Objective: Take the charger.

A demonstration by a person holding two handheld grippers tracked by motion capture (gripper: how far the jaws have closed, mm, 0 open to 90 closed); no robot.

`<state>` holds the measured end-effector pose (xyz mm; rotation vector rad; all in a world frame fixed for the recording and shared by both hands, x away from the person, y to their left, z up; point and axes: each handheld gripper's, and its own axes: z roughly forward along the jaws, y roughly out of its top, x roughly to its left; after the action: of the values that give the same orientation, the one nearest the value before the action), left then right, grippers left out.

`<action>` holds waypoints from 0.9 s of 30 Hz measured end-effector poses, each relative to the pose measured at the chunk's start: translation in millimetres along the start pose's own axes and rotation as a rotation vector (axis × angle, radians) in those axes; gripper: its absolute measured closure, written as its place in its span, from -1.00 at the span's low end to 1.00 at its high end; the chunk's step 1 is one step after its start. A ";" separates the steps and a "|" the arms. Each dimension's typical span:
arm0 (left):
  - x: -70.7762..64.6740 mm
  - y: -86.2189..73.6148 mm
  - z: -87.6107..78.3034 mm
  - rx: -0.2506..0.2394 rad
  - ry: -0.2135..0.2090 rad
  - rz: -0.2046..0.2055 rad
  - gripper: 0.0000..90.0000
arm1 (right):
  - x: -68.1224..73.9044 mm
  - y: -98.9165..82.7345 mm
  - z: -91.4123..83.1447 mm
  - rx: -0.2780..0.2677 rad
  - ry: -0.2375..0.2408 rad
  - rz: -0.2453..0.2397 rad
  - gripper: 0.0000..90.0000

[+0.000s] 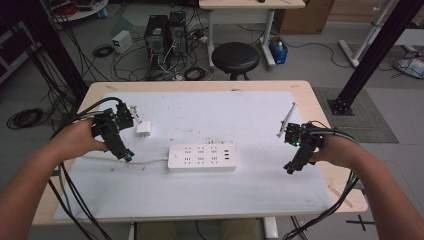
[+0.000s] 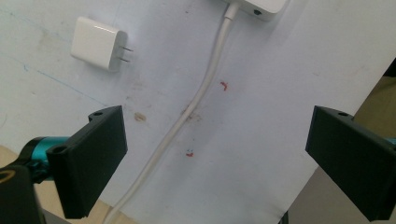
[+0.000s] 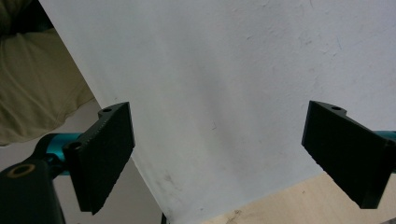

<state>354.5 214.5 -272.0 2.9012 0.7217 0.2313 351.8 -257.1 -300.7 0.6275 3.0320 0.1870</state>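
Both hand-held grippers open, nothing held.
Left hand-held gripper [image 1: 127, 156] hovers over the cord [image 2: 196, 100] left of the power strip [image 1: 201, 157] at bench [image 1: 320, 107] centre; charger plug [image 1: 144, 128] lies just beyond; right hand-held gripper [image 1: 289, 170] near right edge.

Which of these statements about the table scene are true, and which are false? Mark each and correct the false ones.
1. The left gripper is clamped on the white charger. False: its jaws stand open and the charger lies apart from it on the white mat.
2. The power strip lies near the middle of the mat. True.
3. The power strip's cord runs between the left gripper's jaws in the left gripper view. True.
4. The right gripper holds the charger. False: its open jaws hold nothing.
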 end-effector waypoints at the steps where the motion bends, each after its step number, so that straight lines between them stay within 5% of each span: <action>1: 0.0 0.0 0.0 0.000 0.000 0.000 -0.88 | 0.3 -0.1 -0.4 0.002 -0.001 0.006 -0.80; 5: 1.2 0.0 -3.0 -0.001 0.004 0.000 -0.88 | -0.1 -0.9 -0.6 -0.005 -0.002 0.001 -0.80; 13: 6.1 0.9 -3.9 -0.016 0.001 -0.078 -0.88 | -2.1 -0.3 -1.0 -0.004 0.003 0.002 -0.80; 19: 21.4 10.4 0.1 -0.015 0.017 -0.254 -0.88 | -6.6 -0.5 0.0 -0.001 0.002 0.005 -0.80; 20: 21.4 10.4 0.1 -0.015 0.017 -0.254 -0.88 | -6.6 -0.5 0.0 -0.001 0.002 0.005 -0.80; 22: 26.8 15.5 0.8 -0.036 0.036 -0.336 -0.88 | -8.5 0.7 1.3 0.004 0.001 0.010 -0.80; 25: 27.3 16.5 1.0 -0.044 0.036 -0.353 -0.88 | -9.3 1.8 1.8 -0.001 -0.001 0.002 -0.80; 26: 32.1 23.0 -0.2 -0.081 0.049 -0.413 -0.88 | -8.4 2.9 1.4 -0.002 0.001 0.004 -0.80; 27: 32.1 23.0 -0.2 -0.081 0.049 -0.413 -0.88 | -8.4 2.9 1.4 -0.002 0.001 0.004 -0.80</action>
<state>392.9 209.6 -264.2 2.6021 1.2604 0.2740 360.7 -257.6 -301.6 0.6331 3.0314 0.1913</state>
